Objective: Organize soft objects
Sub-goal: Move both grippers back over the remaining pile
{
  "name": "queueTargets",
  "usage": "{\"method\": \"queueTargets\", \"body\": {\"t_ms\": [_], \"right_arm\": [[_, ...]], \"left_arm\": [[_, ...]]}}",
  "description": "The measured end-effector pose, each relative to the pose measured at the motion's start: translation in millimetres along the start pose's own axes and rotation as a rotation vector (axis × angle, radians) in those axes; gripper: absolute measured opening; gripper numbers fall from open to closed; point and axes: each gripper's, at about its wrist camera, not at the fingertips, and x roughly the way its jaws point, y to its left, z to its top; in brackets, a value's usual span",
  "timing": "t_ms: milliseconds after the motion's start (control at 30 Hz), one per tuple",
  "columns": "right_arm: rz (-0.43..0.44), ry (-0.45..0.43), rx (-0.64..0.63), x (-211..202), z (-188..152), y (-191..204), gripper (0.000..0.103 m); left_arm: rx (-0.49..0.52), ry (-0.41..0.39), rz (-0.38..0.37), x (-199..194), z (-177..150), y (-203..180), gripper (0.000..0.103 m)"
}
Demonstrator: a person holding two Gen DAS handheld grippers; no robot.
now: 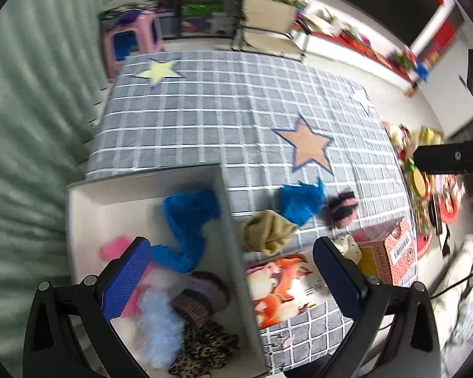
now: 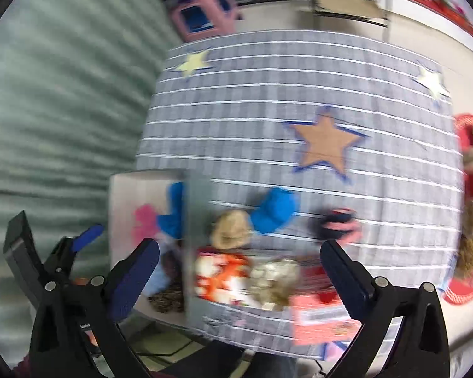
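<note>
The surface (image 1: 205,119), covered in a grey checked cloth with star patches, carries a white open box (image 1: 230,220) at its near left corner; all positions below are given relative to that box.

Inside the box: a blue fuzzy cloth (image 1: 186,223) toward the far side, a pink piece (image 1: 115,247) at the left wall, a pale blue fluffy item (image 1: 157,327) and a dark striped knit item (image 1: 198,299) nearer, and a leopard-print piece (image 1: 205,349) at the near end.

Outside, just right of the box: a tan bundle (image 1: 266,231), then a second blue cloth (image 1: 301,200), then a black-and-pink fuzzy item (image 1: 342,208) further right. A fox-picture card (image 1: 280,286) lies flat beside the box's right wall. A spotted cream bundle (image 1: 348,245) touches a red patterned carton (image 1: 394,249) beyond it.

The left gripper (image 1: 233,277) is above the box's near end, jaws apart and empty. The right gripper (image 2: 239,280) is over the card and cream bundle (image 2: 272,278), jaws apart and empty. The right wrist view is blurred.
</note>
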Motion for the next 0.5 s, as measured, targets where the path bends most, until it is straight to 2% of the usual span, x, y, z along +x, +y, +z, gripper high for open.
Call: {"method": "queueTargets", "body": {"t_ms": [100,300,500], "right_arm": [[-0.02,0.007,0.066,-2,0,-36,0.103],[-0.058,0.099,0.125,25,-2,-90,0.103],[-0.052,0.182,0.149,56,-3,-131,0.103]], "left_arm": [[0.067,0.039,0.004,18,11,-26,0.103],[0.199,0.15,0.037,69,29,-66,0.103],[0.249,0.27,0.027,121,48,-89,0.103]]}}
